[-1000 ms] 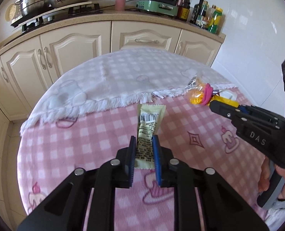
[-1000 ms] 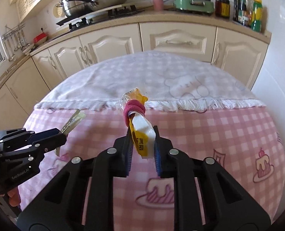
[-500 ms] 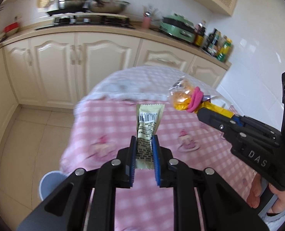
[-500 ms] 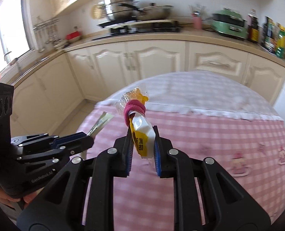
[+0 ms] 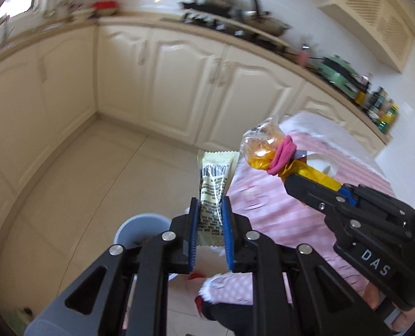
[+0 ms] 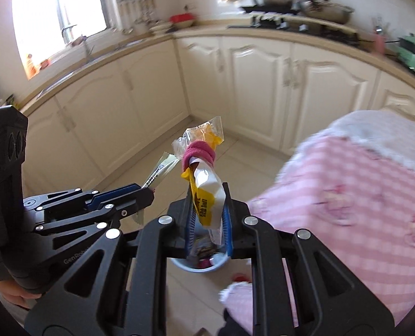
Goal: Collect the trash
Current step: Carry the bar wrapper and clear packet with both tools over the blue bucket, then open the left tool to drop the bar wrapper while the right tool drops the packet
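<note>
Left tool (image 5: 210, 225) clamps the pale wrapper (image 5: 213, 193) at its base; right tool (image 6: 207, 224) pinches the tied snack bag (image 6: 204, 168) (both light, floppy, crinkly) above the bin (image 6: 207, 263).

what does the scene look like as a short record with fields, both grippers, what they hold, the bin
left gripper: shut on wrapper, pale yellow, barcode side showing
right gripper: shut on bag, yellow and white, pink band around its neck
bin: pale blue, on the floor, trash already inside
right gripper over bin: bin shows directly under the jaws in the right wrist view
left gripper over bin: bin lies below and to the left
table: pink checked cloth, off to the right
</note>
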